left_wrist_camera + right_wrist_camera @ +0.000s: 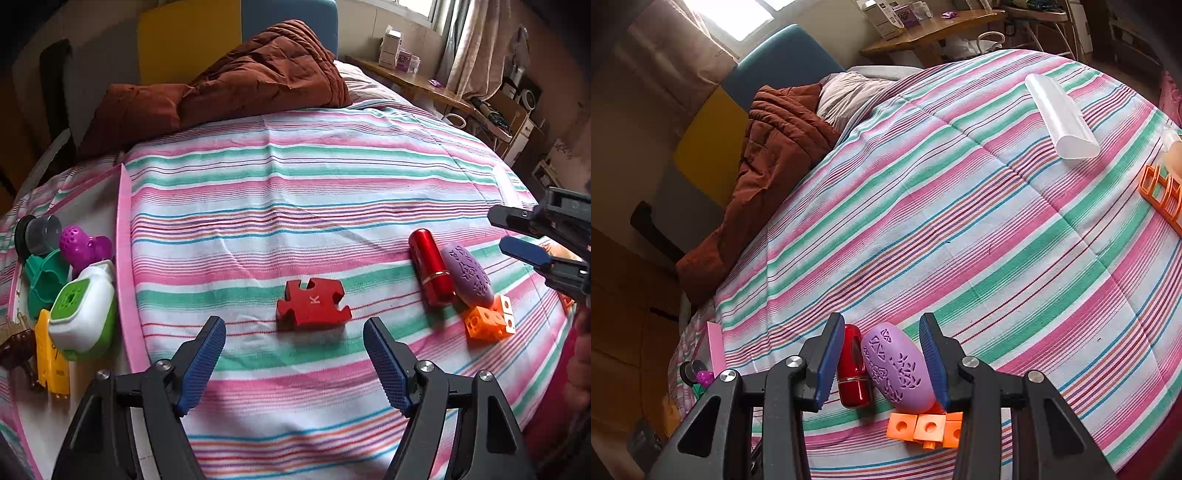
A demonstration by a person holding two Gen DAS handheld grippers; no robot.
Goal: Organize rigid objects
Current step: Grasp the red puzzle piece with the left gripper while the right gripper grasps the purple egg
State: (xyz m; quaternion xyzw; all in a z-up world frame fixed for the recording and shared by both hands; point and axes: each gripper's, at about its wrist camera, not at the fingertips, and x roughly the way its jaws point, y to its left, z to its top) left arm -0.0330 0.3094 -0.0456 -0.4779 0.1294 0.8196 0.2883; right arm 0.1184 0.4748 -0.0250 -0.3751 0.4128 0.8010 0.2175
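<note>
A red puzzle-piece block marked K lies on the striped bedspread just ahead of my left gripper, which is open and empty. To the right lie a red cylinder, a purple patterned oval and orange linked cubes. My right gripper hovers over that group, open. In its own view the red cylinder and the purple oval show between the fingers, with the orange cubes below. From the left wrist view the right gripper stands apart from them.
A pink-edged box at the left holds a white-green item, a purple toy, green and yellow pieces and a dark cap. A clear tube and an orange rack lie far right. A brown quilt sits at the bed's head.
</note>
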